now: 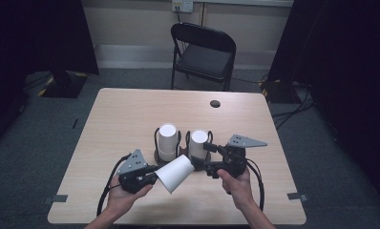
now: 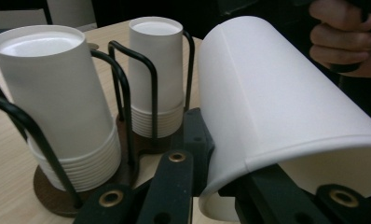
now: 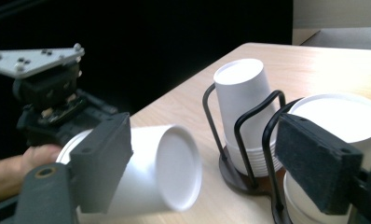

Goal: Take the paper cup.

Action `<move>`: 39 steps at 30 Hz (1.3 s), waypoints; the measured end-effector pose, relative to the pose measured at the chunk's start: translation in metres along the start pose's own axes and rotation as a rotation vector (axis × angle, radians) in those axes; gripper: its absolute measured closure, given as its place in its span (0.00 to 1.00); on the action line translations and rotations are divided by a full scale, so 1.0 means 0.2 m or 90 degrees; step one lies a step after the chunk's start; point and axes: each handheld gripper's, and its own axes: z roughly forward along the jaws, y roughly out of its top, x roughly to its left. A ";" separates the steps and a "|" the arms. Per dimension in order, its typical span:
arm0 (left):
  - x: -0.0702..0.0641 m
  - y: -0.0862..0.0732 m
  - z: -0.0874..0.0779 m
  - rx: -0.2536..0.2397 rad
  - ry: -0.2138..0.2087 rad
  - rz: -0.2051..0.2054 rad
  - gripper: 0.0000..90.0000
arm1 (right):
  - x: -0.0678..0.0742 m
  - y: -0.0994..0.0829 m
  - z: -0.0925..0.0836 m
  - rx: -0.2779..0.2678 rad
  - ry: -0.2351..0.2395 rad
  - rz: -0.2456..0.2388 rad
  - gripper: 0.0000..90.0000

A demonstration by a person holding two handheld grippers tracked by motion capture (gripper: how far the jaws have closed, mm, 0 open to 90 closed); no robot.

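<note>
A single white paper cup (image 1: 175, 173) is gripped at its rim by the left gripper (image 1: 152, 177), fingers closed on the rim, cup lying sideways above the worktop (image 1: 116, 114), base pointed toward the right gripper (image 1: 208, 155). The right gripper's fingers (image 3: 319, 163) are spread apart, pressing nothing, beside the right stack of cups (image 1: 198, 143). Two upturned cup stacks are seated in a black wire holder (image 1: 156, 141), the left stack (image 1: 167, 141) just beside the right.

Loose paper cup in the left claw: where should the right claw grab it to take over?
Grip the loose paper cup at its closed base end, coming from the right claw side. The left claw pinches the rim, and the cup lies tilted with its base pointing towards the right claw, sidewall free.
</note>
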 end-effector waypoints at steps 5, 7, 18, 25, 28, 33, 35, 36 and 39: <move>0.02 -0.01 0.01 0.020 0.012 -0.005 0.97 | 0.00 -0.01 0.01 0.022 0.007 -0.030 0.18; 0.02 0.00 0.01 0.031 0.011 -0.003 0.97 | 0.00 -0.02 0.01 0.031 -0.004 -0.049 0.18; 0.08 -0.02 0.04 0.090 -0.006 -0.030 0.97 | 0.06 -0.05 0.06 0.076 0.031 -0.148 0.15; 0.07 -0.02 0.07 0.140 -0.020 -0.023 0.97 | 0.11 -0.10 0.11 0.123 0.032 -0.213 0.16; 0.06 -0.03 0.09 0.155 -0.021 -0.019 0.97 | 0.13 -0.12 0.13 0.147 0.038 -0.242 0.16; 0.05 -0.04 0.12 0.188 -0.027 -0.021 0.97 | 0.16 -0.15 0.16 0.175 0.043 -0.281 0.16; 0.06 -0.04 0.13 0.205 -0.034 -0.024 0.98 | 0.16 -0.15 0.16 0.185 0.046 -0.293 0.17; 0.06 -0.04 0.13 0.211 -0.040 -0.028 0.98 | 0.17 -0.16 0.16 0.188 0.046 -0.300 0.17; 0.05 -0.04 0.15 0.223 -0.048 -0.033 0.98 | 0.18 -0.17 0.17 0.208 0.054 -0.326 0.19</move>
